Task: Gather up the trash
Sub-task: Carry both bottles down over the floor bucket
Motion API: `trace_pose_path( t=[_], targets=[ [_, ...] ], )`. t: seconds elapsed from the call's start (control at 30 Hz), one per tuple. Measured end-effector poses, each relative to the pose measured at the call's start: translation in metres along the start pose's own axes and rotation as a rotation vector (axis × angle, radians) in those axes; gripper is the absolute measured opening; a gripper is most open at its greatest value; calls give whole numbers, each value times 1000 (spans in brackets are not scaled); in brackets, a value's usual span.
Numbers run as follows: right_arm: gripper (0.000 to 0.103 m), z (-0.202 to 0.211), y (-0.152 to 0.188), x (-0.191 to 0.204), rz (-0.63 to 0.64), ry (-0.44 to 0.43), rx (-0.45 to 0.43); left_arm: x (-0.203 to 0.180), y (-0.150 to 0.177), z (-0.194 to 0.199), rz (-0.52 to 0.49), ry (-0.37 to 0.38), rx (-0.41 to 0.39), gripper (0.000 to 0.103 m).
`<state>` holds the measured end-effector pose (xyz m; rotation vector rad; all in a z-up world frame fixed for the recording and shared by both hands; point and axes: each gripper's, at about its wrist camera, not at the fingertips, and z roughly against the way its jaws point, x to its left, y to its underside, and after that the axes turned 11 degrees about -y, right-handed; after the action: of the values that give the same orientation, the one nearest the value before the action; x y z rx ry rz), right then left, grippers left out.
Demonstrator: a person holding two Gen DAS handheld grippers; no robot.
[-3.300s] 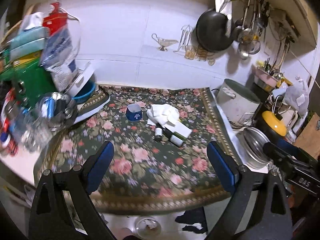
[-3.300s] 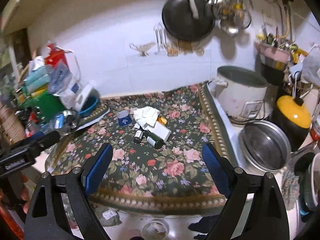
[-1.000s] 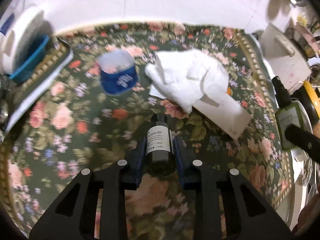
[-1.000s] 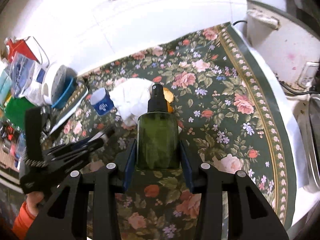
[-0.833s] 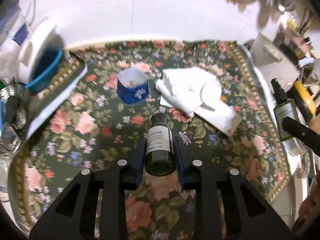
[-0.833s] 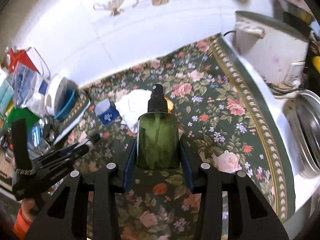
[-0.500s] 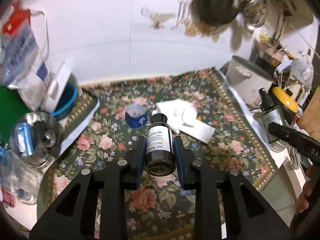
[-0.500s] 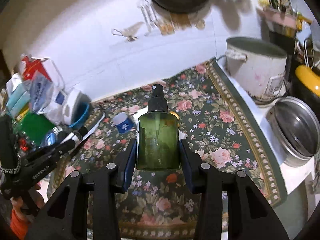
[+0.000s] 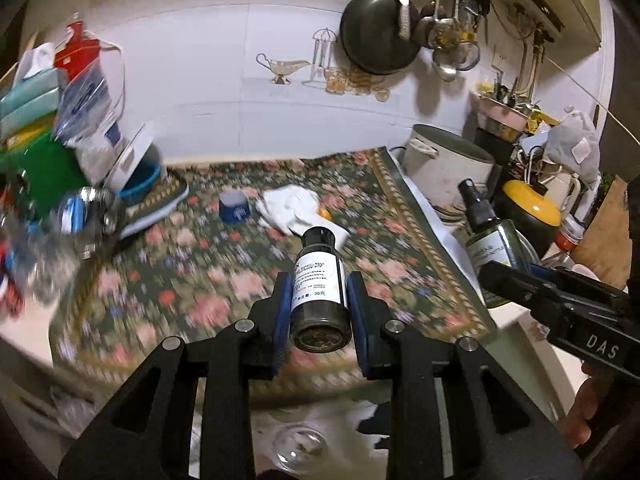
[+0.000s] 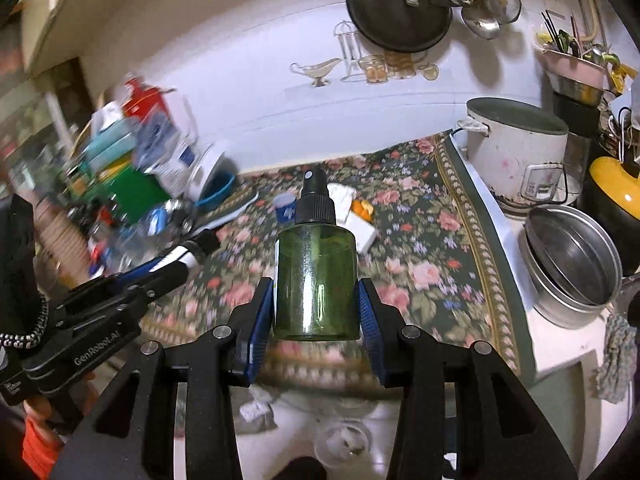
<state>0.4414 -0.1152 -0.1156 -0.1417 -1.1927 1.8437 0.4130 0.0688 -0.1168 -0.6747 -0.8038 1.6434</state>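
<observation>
Nearest in the left wrist view, the left hand-held gripper (image 9: 319,312) is closed on a small dark bottle (image 9: 319,296) with a white label, its blue pads pressed to both sides and its black cap pointing away, held up off the bench (image 9: 516,316). To its right in that view the green spray bottle (image 9: 490,244) shows, carried by the other tool.

In the right wrist view the right hand-held gripper (image 10: 316,312) is clamped on that green spray bottle (image 10: 316,284), upright with its black nozzle on top (the liquid level inside cannot be told). The left tool appears at the left edge here.

Below both, a floral cloth (image 10: 420,240) covers the bench. Farther back on it lie a crumpled white tissue (image 9: 290,210), a white box (image 10: 362,232) just beside it, something orange (image 10: 362,208) touching the tissue, and a small blue cup (image 9: 234,208) just left of the tissue.

At the right stand a steel pot (image 10: 572,268) and, farther off, a white rice cooker (image 10: 516,148). Far left is a blurred heap of packets and containers (image 9: 60,128). A dark pan (image 9: 376,34) hangs on the far wall.
</observation>
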Motion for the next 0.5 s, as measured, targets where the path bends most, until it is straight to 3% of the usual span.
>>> trace_pose_path(
  t=[0.23, 0.5],
  targets=[
    [38, 47, 43, -1, 64, -45, 62, -44, 55, 42, 48, -33, 49, 27],
    [38, 46, 78, -4, 34, -79, 143, -46, 105, 47, 93, -66, 166, 27]
  ],
)
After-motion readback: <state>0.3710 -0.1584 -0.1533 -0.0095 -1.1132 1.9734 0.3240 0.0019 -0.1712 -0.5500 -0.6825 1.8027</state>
